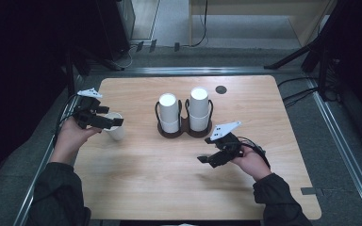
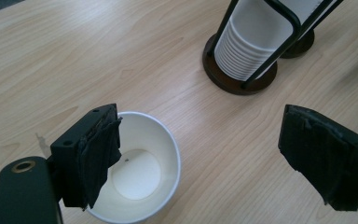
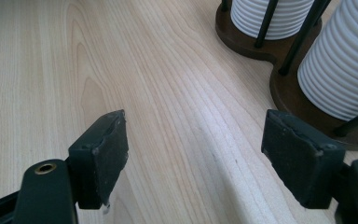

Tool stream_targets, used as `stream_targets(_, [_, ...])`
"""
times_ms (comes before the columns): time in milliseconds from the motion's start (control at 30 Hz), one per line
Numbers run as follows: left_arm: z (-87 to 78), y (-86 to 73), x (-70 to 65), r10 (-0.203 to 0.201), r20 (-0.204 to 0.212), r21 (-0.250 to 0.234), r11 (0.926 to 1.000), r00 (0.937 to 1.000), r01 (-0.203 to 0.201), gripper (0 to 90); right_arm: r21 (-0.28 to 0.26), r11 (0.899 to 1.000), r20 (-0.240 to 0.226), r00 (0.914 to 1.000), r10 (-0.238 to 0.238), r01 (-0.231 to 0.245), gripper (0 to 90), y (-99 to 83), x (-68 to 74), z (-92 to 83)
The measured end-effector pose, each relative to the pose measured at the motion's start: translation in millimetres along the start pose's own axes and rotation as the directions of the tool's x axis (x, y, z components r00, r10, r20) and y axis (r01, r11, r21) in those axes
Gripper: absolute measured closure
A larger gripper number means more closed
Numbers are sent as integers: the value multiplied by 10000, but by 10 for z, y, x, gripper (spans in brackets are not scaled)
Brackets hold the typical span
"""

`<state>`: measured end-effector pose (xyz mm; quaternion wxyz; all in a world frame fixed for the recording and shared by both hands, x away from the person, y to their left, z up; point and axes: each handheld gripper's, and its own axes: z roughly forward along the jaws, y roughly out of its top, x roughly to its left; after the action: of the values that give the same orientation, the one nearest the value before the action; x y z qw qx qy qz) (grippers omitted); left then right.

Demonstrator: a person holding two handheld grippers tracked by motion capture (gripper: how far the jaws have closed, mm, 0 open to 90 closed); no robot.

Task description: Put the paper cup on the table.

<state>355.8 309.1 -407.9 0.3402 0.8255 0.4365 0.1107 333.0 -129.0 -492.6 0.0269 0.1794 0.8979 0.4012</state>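
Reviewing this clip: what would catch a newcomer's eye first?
Two tall stacks of white paper cups in a dark double holder stand mid-table. At the left edge, a single paper cup stands upright, with one jaw of the open left gripper dipping inside its rim.

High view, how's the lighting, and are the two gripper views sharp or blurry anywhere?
High view: the table is evenly lit, the surroundings are dark, and soft shadows lie beside the cup stacks. Left gripper view: the paper cup is sharp, while the near jaw edges look soft. Right gripper view: the wood grain is crisp, with no glare.
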Motion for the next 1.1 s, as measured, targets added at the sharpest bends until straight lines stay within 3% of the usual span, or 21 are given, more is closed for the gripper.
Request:
stream_targets(333, [18, -6, -176, 252, 254, 6, 9997, 9994, -253, 133, -71, 10000, -80, 10000, -55, 54, 231, 31, -19, 0])
stream_targets(533, [56, -35, -236, 15, 450, -117, 9999, 9990, -9, 134, -123, 9999, -89, 9999, -47, 45, 231, 42, -27, -6])
stream_targets(733, [110, -61, -327, 170, 526, -178, 9997, 9985, -161, 134, -115, 9999, -63, 9999, -96, 96, 231, 45, -31, -18])
stream_targets(867, [134, -96, -367, -49, 814, -331, 9994, 9967, 77, 134, -119, 9999, -57, 9999, -121, 120, 231, 43, -22, -27])
stream_targets(1100, [173, -133, -465, 268, 715, -373, 9990, 9971, -242, 134, -92, 9998, -64, 9998, -165, 165, 231, 43, -12, -32])
